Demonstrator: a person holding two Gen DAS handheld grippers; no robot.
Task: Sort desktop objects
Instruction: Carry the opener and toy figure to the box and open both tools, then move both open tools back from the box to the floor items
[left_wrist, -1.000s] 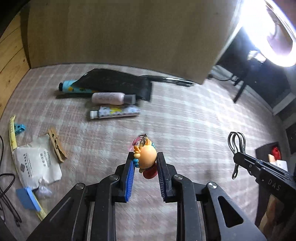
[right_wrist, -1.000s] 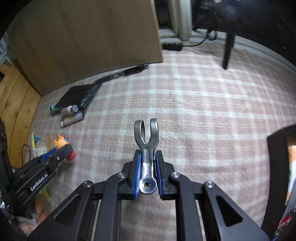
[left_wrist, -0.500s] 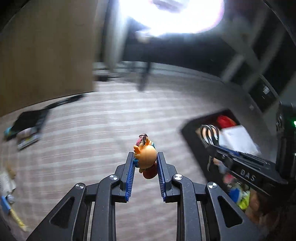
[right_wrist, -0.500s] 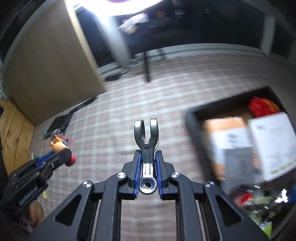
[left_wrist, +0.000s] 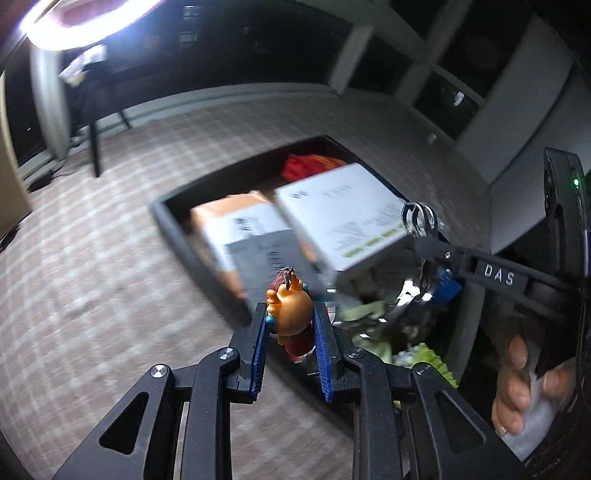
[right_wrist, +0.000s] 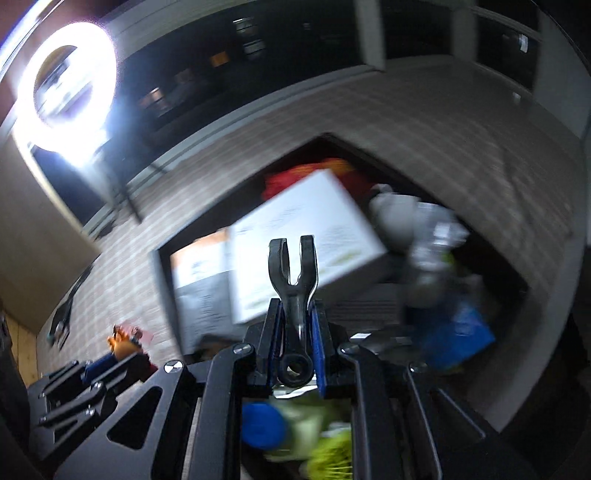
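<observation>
The left gripper pinches an orange toy between its 2 blue pads, above the black bin's near edge. The right gripper clamps a metal clip over the bin's white box.

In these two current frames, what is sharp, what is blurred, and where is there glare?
Left wrist view: the tongs and orange figure keychain are sharp, the black bin and checked cloth smeared; the ring light blows out the top left. Right wrist view: the tongs and metal clip are crisp but dark, the bin contents streaked.
</observation>
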